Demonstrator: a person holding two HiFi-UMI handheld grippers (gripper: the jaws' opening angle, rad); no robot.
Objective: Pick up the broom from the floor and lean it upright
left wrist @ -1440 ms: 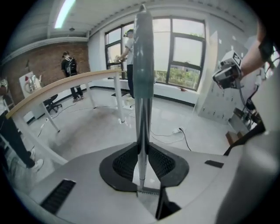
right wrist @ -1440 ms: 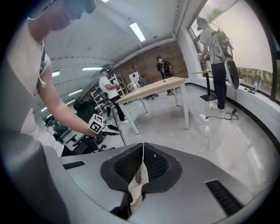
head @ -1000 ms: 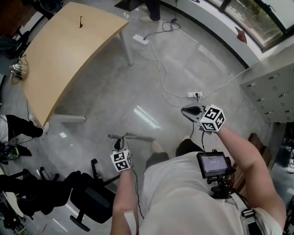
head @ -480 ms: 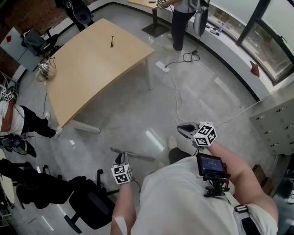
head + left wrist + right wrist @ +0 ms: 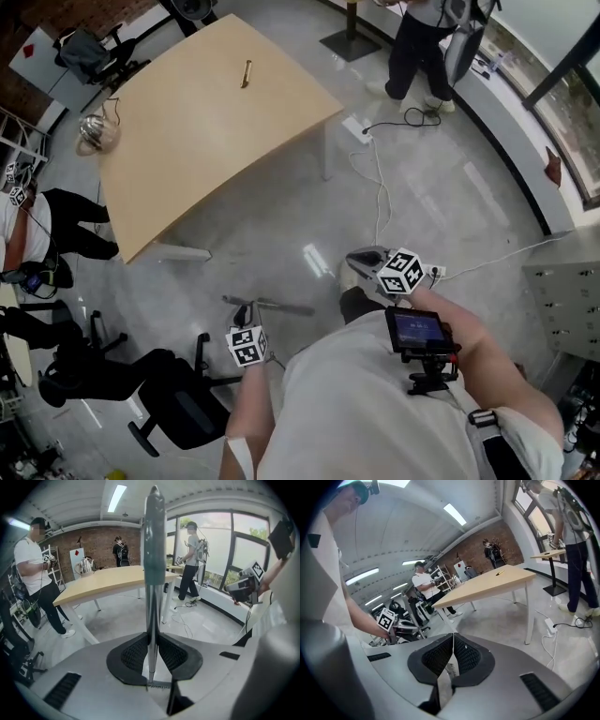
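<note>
Left gripper (image 5: 245, 317), lower centre of the head view: pads clamped on the broom handle (image 5: 272, 305), a thin metal rod running left to right across the fingertips. In the left gripper view the rod rises from between the pads to the top edge. Right gripper (image 5: 361, 257), centre right: pads pressed together, nothing between them, apart from the handle.
</note>
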